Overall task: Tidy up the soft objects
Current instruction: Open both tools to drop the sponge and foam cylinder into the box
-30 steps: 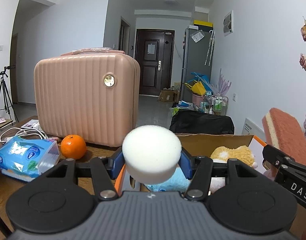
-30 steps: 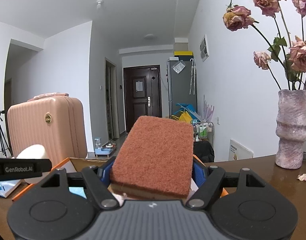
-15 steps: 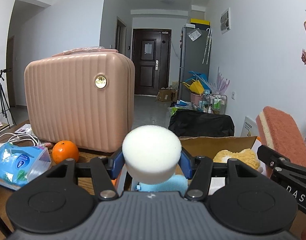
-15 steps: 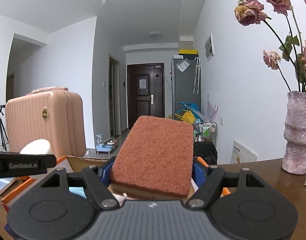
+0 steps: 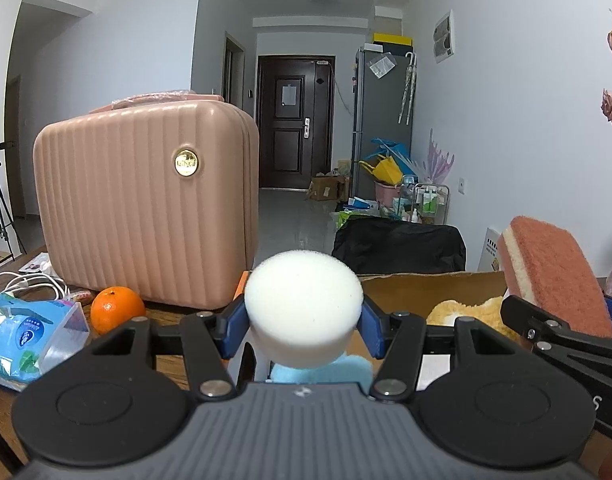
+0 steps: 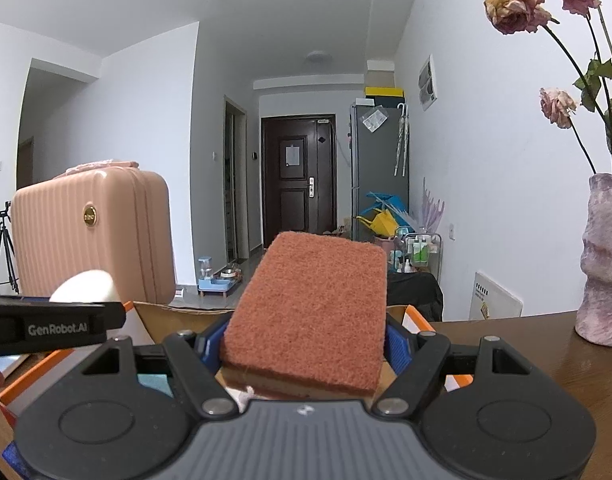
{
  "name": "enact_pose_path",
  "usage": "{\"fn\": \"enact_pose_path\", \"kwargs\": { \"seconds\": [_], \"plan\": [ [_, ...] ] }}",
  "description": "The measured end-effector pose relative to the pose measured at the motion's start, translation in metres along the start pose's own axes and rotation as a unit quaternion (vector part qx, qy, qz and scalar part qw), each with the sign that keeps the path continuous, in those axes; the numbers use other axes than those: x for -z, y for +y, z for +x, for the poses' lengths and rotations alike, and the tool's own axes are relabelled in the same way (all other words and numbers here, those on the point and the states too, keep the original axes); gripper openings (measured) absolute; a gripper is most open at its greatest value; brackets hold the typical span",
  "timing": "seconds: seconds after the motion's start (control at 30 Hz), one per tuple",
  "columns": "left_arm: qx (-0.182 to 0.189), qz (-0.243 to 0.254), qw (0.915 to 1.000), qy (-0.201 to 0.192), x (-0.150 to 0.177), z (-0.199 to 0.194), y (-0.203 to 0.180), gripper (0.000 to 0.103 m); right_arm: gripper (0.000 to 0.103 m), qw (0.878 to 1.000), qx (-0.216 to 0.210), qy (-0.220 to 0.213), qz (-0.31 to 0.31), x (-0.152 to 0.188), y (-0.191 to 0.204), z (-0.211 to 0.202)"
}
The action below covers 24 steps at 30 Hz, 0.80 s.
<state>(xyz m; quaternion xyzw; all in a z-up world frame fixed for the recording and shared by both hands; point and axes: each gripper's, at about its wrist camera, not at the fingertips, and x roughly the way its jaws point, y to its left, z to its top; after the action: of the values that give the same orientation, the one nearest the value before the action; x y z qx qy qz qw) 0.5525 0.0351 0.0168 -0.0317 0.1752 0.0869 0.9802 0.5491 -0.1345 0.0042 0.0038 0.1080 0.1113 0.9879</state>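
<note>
Carrying both pieces above the cardboard box [image 5: 430, 286], the left gripper [image 5: 303, 322] was clamped, partly open, on a round white sponge [image 5: 303, 304], and the right gripper [image 6: 306, 346] was clamped wider on a rust-topped scouring sponge [image 6: 310, 312]. Next, probably, each needed lowering into the box before letting go. Only the left view showed the yellow plush [image 5: 464, 312] inside and an orange [image 5: 117, 308] on the tabletop [image 5: 168, 314]; only the right showed the vase [image 6: 604, 260].
</note>
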Motion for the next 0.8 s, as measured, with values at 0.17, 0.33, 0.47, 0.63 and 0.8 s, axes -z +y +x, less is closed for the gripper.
{"fn": "enact_pose_path", "kwargs": {
  "seconds": [0.17, 0.33, 0.47, 0.63, 0.8],
  "plan": [
    [0.001, 0.005, 1.0, -0.001, 0.0003, 0.0006, -0.0003, 0.059, 0.075, 1.0, -0.003, 0.003, -0.002, -0.0007, 0.0, 0.0006],
    [-0.002, 0.003, 1.0, 0.002, 0.0011, 0.0014, -0.0003, 0.071, 0.079, 1.0, -0.012, 0.019, 0.007, 0.0005, -0.0027, 0.004],
    [-0.015, 0.002, 0.9999, -0.006, 0.0016, -0.0013, 0.0001, 0.091, 0.091, 1.0, -0.013, 0.016, 0.014, 0.0013, -0.0034, 0.0029],
    [-0.041, -0.004, 0.9991, -0.007, 0.0012, -0.0008, 0.0032, 0.103, 0.101, 1.0, -0.001, 0.007, 0.013, 0.0024, -0.0028, 0.0017],
    [-0.047, -0.006, 0.9989, -0.002, 0.0014, 0.0013, 0.0057, 0.103, 0.103, 1.0, 0.01, 0.009, 0.012, 0.003, -0.004, 0.0033]
  ]
}}
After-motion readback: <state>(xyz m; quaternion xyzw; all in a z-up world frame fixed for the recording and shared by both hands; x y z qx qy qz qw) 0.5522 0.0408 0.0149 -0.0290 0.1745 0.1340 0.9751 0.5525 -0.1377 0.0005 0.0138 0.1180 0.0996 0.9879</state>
